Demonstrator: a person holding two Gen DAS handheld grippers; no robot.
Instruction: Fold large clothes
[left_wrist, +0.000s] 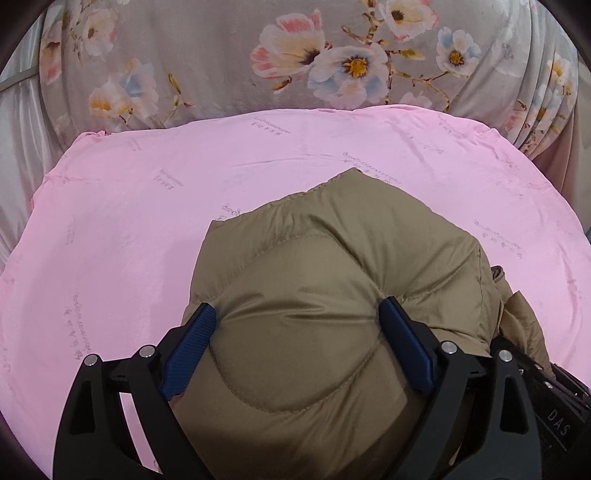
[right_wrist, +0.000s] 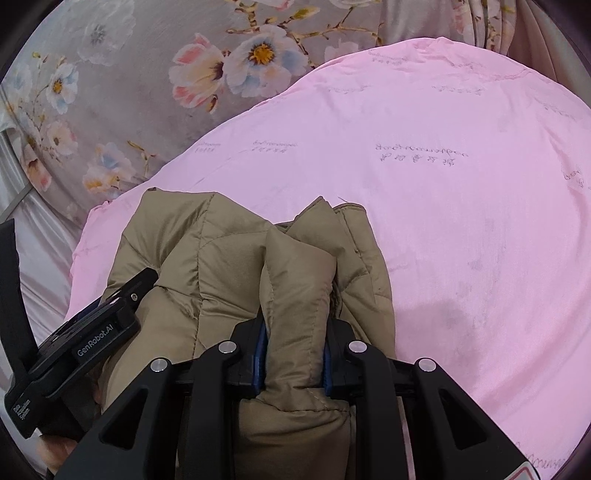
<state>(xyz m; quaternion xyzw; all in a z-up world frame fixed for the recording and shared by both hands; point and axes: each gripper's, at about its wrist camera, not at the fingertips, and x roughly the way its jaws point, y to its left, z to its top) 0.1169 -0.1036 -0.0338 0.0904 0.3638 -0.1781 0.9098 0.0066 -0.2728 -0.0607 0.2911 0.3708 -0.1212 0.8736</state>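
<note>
Both claws clamp the tan puffer jacket (left_wrist: 332, 280): left claw (left_wrist: 299, 350) wide, right claw (right_wrist: 293, 354) tight, pads mostly hidden.

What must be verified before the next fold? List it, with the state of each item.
1. Right tool pinching the khaki puffer jacket: ok, a ridge of fabric sits between its fingers.
2. Left tool on the jacket: ok, fingers squeeze a wide padded bulge.
3. Pink sheet bare ahead: ok.
4. Jacket bundled compactly: ok.
5. Sleeves tucked in: cannot tell.
</note>
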